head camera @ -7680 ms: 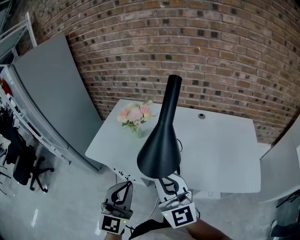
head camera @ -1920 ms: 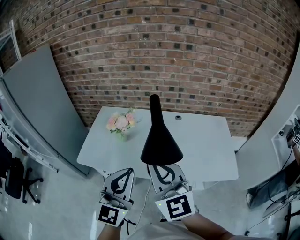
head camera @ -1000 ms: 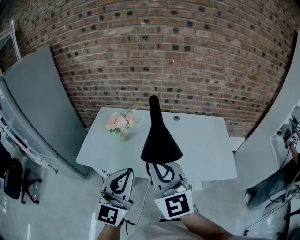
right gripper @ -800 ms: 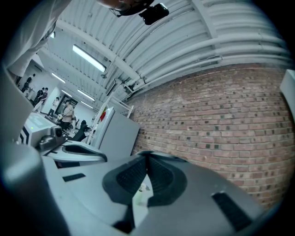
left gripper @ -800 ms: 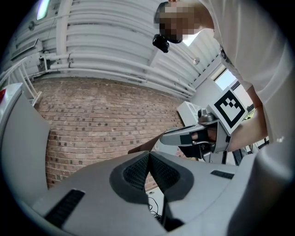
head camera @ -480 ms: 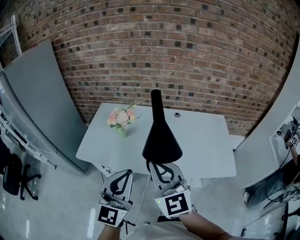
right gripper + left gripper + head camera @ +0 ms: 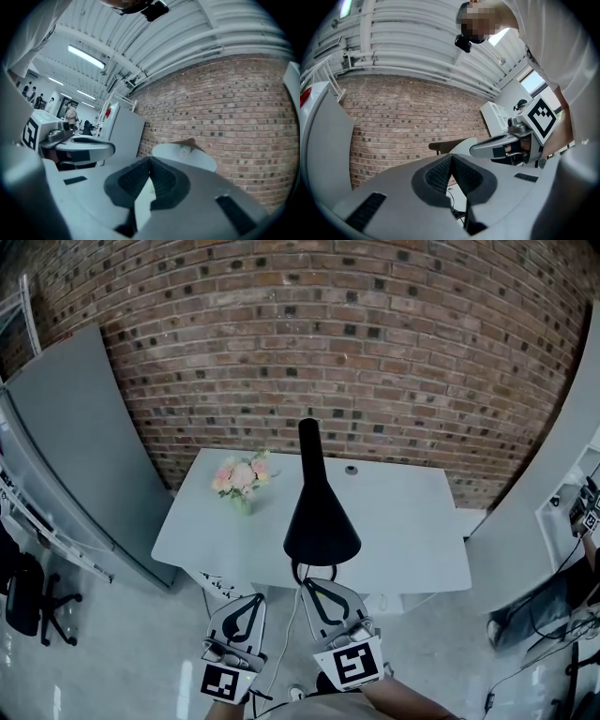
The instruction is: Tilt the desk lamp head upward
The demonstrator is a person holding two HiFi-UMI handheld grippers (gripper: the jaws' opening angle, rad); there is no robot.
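Observation:
The black cone-shaped lamp head [image 7: 319, 512] rises over the white desk [image 7: 412, 531], with its wide rim toward me and its narrow end up. My right gripper [image 7: 317, 587] sits just below that rim, a small gap away, jaws shut and holding nothing. My left gripper [image 7: 249, 602] hangs beside it to the left, also shut and empty. In the right gripper view the jaws [image 7: 150, 159] meet in front of the shade's pale underside [image 7: 185, 157]. In the left gripper view the jaws [image 7: 451, 157] are closed, and the lamp [image 7: 461, 146] shows beyond them.
A vase of pink flowers [image 7: 241, 476] stands at the desk's back left. A brick wall [image 7: 375, 352] runs behind the desk, a grey panel [image 7: 75, 446] leans at the left, and a white partition [image 7: 553, 484] stands at the right. A cable [image 7: 291, 615] hangs below the desk edge.
Both grippers have dropped slightly lower in the head view. The right gripper's tip, earlier tucked under the shade's rim, now sits clear below it. The lamp head stands much as before.

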